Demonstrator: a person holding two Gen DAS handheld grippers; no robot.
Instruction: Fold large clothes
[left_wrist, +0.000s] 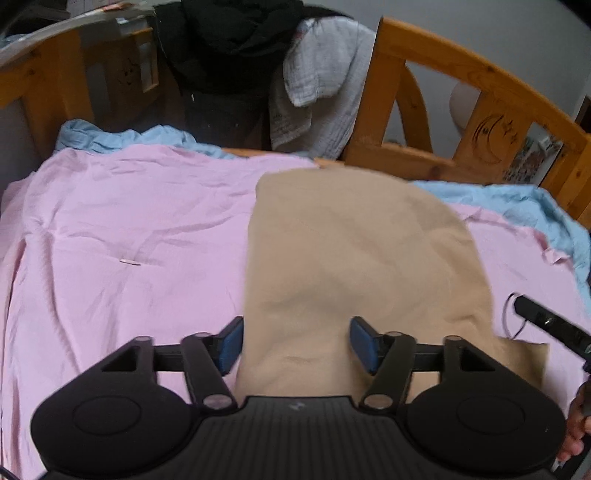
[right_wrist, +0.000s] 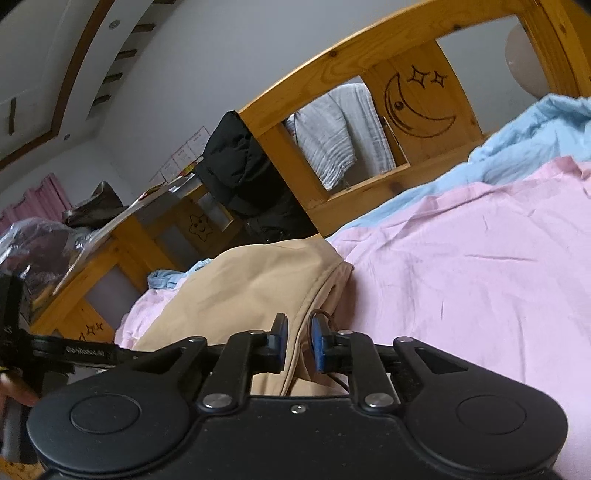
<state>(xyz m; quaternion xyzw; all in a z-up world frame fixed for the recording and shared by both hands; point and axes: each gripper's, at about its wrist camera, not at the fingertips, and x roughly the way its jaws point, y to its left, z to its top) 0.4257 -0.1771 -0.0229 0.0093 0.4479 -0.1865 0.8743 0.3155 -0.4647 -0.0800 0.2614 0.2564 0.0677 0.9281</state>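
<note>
Tan garment (left_wrist: 354, 266) on pink sheet (left_wrist: 122, 229): soft, light, limp (will sag). Left gripper (left_wrist: 297, 345) jaws spread, cloth between. Right gripper (right_wrist: 298, 345) jaws pinching seamed edge; best hold there.

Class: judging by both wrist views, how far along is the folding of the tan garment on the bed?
Done: the tan garment lies as a narrow folded strip on the pink sheet. In hand: right gripper pinches its edge; left gripper is open over it. Left: the remaining folds.

Right gripper (right_wrist: 298, 345) fingers pinch the tan cloth garment's (right_wrist: 251, 291) seamed edge; wrinkled pink bedsheet (right_wrist: 461, 266) lies beneath; wooden moon-carved headboard (right_wrist: 417, 107) behind.
</note>
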